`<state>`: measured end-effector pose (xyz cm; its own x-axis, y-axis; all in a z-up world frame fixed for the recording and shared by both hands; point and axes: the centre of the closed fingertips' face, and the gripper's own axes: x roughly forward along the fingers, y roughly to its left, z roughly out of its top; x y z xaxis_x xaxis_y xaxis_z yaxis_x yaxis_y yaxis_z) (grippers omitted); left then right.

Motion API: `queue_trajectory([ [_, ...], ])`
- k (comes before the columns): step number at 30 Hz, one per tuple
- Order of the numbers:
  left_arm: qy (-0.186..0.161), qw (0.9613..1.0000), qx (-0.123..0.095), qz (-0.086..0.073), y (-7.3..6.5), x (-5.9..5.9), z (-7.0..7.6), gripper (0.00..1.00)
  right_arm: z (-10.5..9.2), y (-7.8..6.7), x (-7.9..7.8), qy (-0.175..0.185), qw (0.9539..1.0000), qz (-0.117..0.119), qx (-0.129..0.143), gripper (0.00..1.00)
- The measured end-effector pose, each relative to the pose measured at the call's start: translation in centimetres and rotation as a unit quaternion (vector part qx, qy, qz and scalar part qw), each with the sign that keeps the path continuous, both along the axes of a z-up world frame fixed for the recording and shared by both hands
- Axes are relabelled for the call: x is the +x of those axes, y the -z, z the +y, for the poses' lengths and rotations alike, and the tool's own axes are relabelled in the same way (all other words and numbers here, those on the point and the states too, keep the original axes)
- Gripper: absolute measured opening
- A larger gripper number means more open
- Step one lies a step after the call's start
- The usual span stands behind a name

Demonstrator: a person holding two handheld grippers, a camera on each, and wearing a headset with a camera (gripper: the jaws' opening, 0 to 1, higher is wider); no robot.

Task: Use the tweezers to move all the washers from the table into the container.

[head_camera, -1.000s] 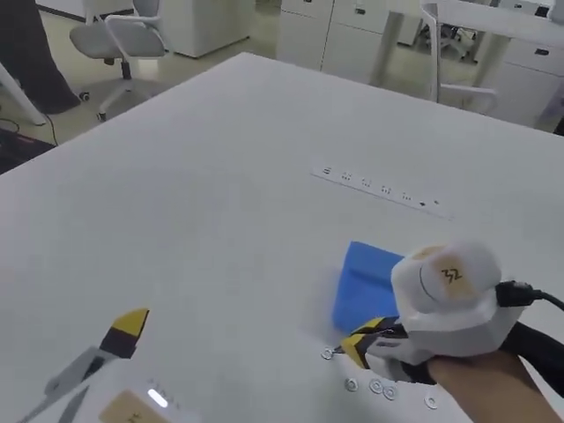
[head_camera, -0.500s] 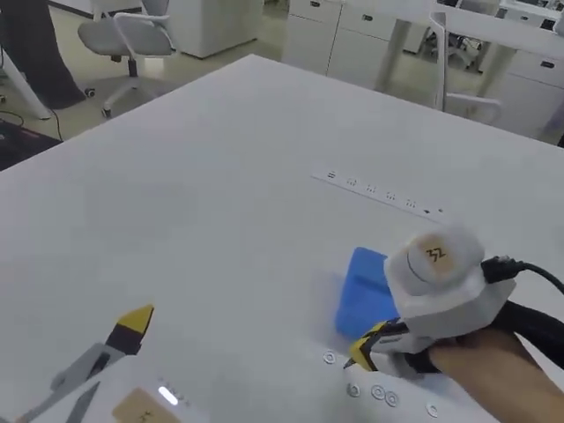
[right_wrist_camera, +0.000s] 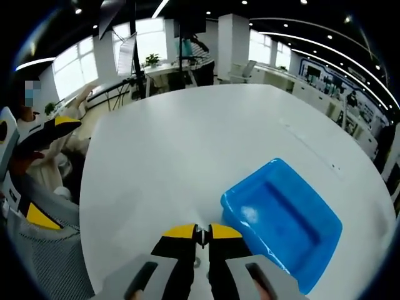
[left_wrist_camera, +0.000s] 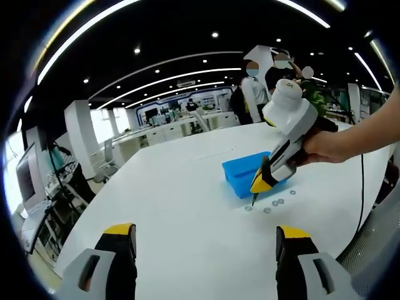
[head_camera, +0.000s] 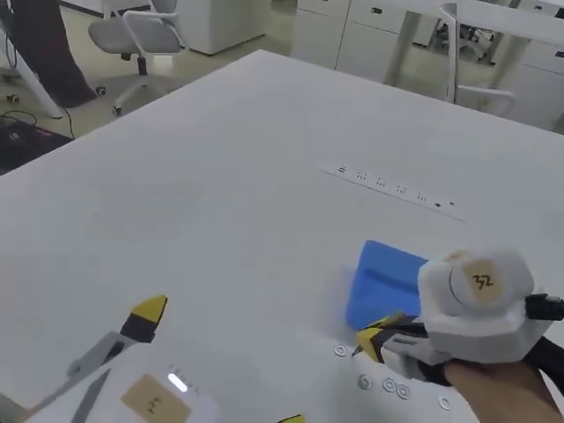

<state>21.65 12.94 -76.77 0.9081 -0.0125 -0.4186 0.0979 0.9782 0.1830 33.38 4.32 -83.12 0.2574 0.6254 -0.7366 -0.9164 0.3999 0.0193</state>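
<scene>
Beside one blue container (head_camera: 384, 280), five washers (head_camera: 364, 382); right tool (right_wrist_camera: 200, 229) clenched on tweezers (right_wrist_camera: 200, 244); left tool (left_wrist_camera: 205, 232) released.

Left gripper (left_wrist_camera: 205, 233) gapes wide (held low); right gripper (right_wrist_camera: 202, 232) seems pinched together.

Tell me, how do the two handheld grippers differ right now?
The left gripper has its jaws spread wide with nothing between them; the right gripper has its jaws closed on thin tweezers. The left gripper hangs over bare table, away from the work; the right gripper points down at the washers beside the blue container. Both have grey jaws with yellow tips.
</scene>
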Motion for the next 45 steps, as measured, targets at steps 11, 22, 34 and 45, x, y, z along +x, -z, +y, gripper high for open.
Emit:
queue_trajectory([
  [11, -0.003, 1.0, 0.002, 0.003, 0.1, 0.0, 0.1, 0.95, 0.7, 0.3, 0.3, 0.007, 0.9999, 0.012, 0.003, 0.03],
  [22, -0.002, 1.0, 0.001, 0.001, 0.0, 0.0, 0.1, 0.95, 1.0, 0.3, 0.6, 0.01, 0.9999, 0.009, -0.009, 0.03],
  [34, -0.006, 1.0, 0.005, 0.001, 0.0, 0.0, 0.3, 0.95, 1.2, 0.3, 0.6, 0.014, 0.9996, 0.026, -0.006, 0.03],
  [45, -0.008, 1.0, 0.006, 0.0, 0.0, 0.0, 0.4, 0.95, 1.5, 0.4, 0.2, 0.002, 0.9997, 0.019, -0.015, 0.03],
])
